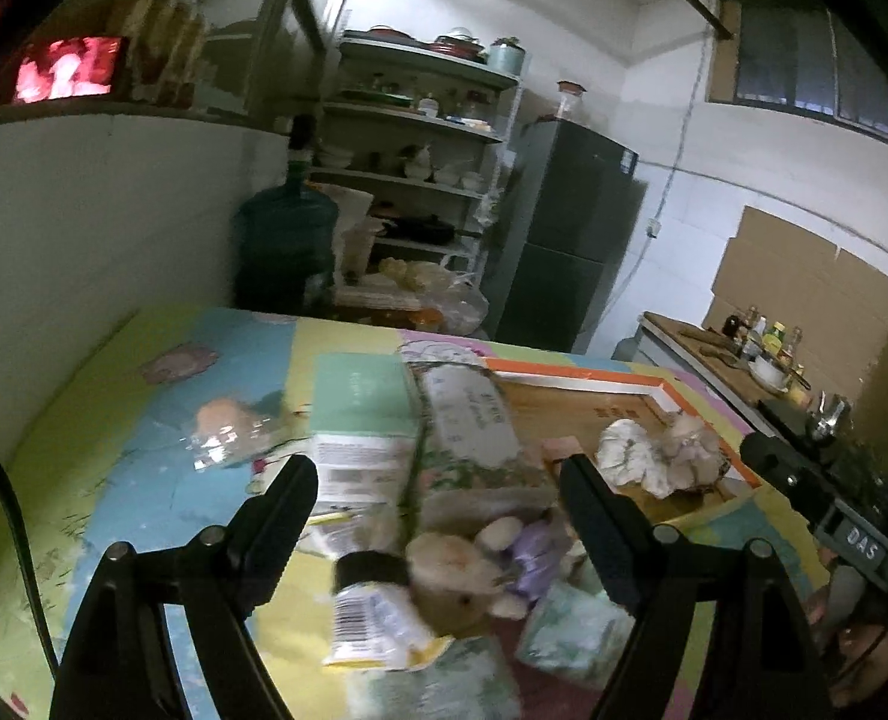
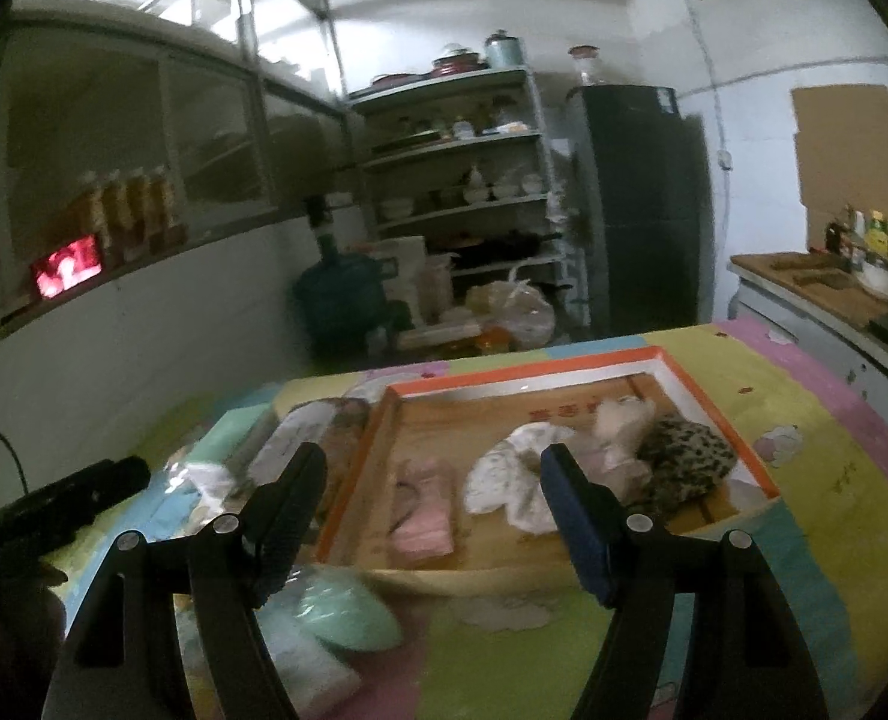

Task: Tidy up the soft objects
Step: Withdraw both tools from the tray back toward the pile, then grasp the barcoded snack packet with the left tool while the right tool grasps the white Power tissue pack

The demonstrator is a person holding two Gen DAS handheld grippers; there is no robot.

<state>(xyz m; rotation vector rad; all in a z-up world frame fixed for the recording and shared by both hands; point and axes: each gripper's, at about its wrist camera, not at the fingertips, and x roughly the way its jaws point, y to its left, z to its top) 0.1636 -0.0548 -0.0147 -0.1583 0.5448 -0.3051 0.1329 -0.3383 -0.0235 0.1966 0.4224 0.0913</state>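
Soft objects: a plush toy (image 1: pixel 465 570) and soft packs lie loose on the mat (image 1: pixel 144 420), outside the tray (image 2: pixel 504 372); a white cloth (image 2: pixel 519 474), pink cloth (image 2: pixel 423 516), pale plush (image 2: pixel 621 426) and spotted item (image 2: pixel 687 465) already sit inside the tray.
Left gripper (image 1: pixel 438 474): jaws wide apart, holding nothing; it hovers over the pile of packs with the plush toy just below and between the fingers.
Right gripper (image 2: pixel 435 468): jaws wide apart, empty, pointed at the tray's near edge.
Step in hand: likely picking the next loose item for the tray, probably the plush toy.
How to do it well: centre the left fingers on the toy's body, not on the label-wrapped bottle (image 1: pixel 378 594) touching it; close until the plush gives, then lift clear of the packs.
Placement: an open patch of tray floor shows between the pink cloth and the far wall.
Risk: motion blur hides the toy's exact outline, so a neighbouring green pack (image 1: pixel 570 630) could get dragged along.
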